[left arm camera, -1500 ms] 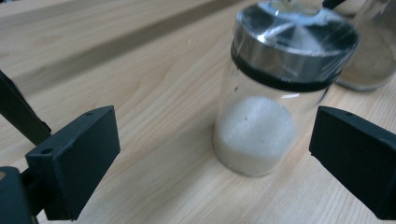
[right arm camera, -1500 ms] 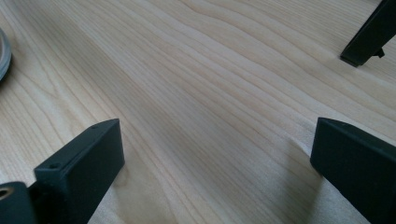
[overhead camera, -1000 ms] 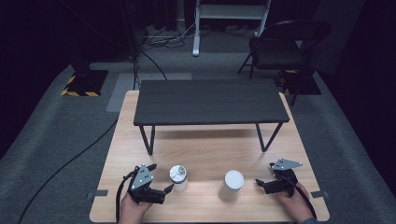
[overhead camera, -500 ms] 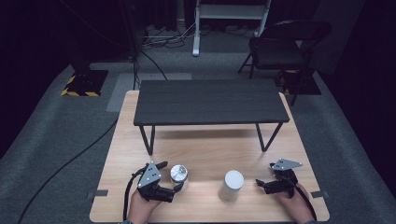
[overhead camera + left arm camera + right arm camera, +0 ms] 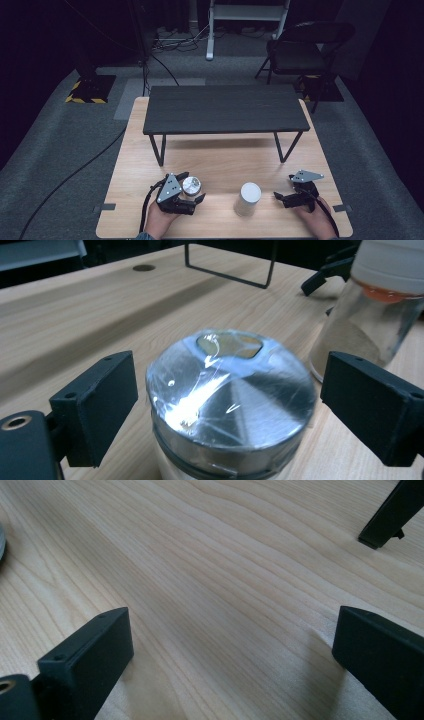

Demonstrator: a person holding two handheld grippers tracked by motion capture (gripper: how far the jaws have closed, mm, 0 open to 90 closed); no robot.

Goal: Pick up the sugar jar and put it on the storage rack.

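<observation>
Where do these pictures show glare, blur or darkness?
Left gripper view: glare streaks across the silver-lidded jar, its edges slightly blurred. High view: the wooden table is lit, the floor around falls dark. Right gripper view: soft shadows beside the jaws, which look blurred.

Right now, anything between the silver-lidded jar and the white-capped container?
No. In the high view, bare wooden tabletop separates the silver-lidded jar from the white-capped container; nothing lies between them.

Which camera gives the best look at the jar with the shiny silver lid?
The left gripper view: the jar sits close up between the open left gripper, its foil-wrapped lid in detail. The high view shows it small and distant on the table.
</observation>
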